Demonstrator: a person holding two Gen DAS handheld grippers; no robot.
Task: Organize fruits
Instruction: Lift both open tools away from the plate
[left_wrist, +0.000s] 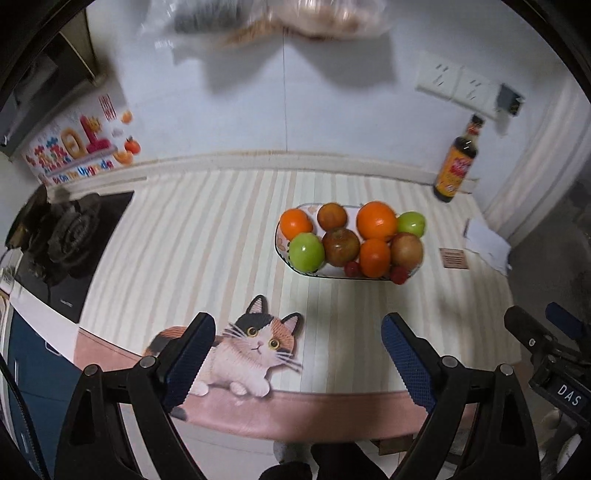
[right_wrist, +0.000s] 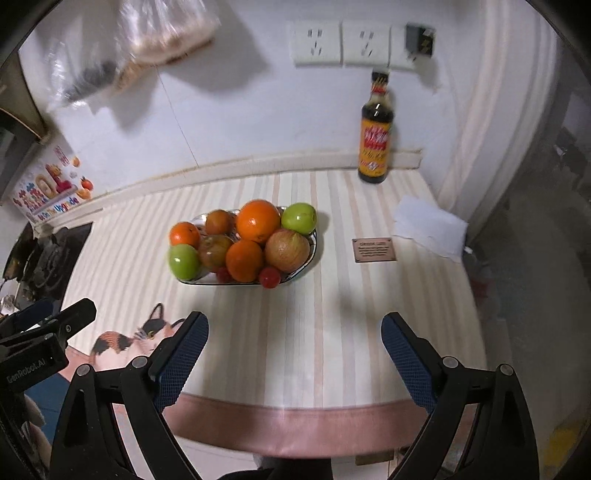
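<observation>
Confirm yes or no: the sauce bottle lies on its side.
No, the sauce bottle stands upright against the back wall, well behind the fruit tray.

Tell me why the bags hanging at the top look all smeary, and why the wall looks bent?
Left wrist view: the plastic bags are smeared by motion blur, while the fruit plate is only slightly soft. Right wrist view: the bags are blurred too, and the fisheye lens curves the striped countertop and the wall.

Fruits (left_wrist: 376, 221) in tray (left_wrist: 282, 254), bottle (left_wrist: 456, 166) behind
</observation>
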